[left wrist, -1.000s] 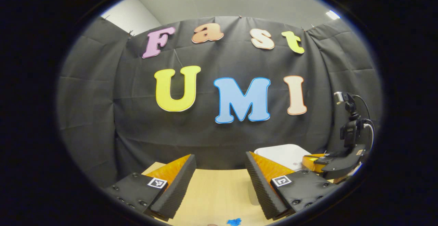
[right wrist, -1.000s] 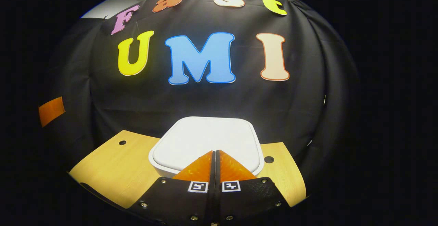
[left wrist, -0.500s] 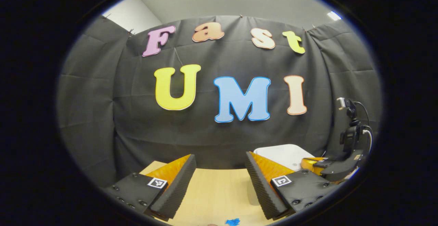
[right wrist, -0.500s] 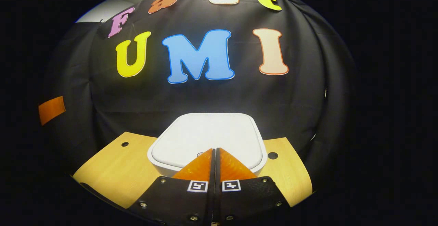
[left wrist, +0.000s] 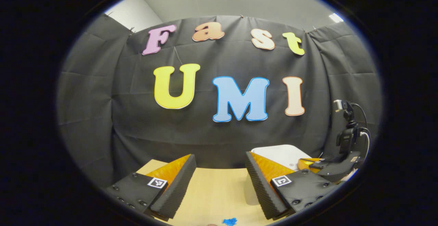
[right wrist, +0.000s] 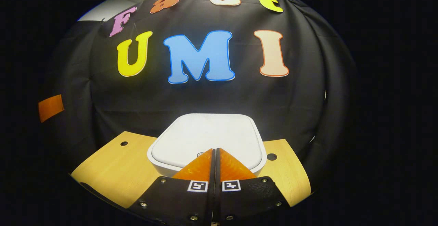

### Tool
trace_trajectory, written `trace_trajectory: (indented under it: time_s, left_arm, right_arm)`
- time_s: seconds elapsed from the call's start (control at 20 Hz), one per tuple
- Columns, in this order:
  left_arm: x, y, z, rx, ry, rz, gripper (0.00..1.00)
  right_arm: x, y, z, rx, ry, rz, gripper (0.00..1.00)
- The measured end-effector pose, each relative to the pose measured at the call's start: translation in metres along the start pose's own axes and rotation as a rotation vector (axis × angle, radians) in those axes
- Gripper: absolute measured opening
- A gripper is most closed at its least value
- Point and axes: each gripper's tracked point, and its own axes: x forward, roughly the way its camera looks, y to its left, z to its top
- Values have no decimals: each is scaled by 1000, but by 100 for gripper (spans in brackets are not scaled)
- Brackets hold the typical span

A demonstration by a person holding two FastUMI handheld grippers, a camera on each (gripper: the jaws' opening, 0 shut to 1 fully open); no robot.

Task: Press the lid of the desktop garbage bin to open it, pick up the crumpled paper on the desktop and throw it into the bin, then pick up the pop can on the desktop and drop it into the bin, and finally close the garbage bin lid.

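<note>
Right gripper view: right gripper jaws pressed together over the bin lid; left gripper jaws wide above the table.

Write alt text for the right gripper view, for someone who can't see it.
The right hand-held gripper, fingers closed together, points at the front edge of a white bin lid that is shut. The bin stands on a wooden table before a black cloth wall.
</note>
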Motion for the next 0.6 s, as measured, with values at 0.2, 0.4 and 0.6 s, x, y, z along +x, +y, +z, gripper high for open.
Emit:
trace_trajectory:
  time_s: [0.2, 0.4, 0.6]
  left_arm:
    - [-3, 3, 1, 2, -4, 11, 95]
    - [-9, 7, 0, 3, -8, 16, 95]
    - [-8, 2, 2, 8, -11, 6, 95]
  right_arm:
    - [-8, 0, 9, 70, -14, -6, 0]
    - [-18, -1, 29, 22, -76, -9, 1]
    - [-25, -4, 38, 20, -102, -9, 1]
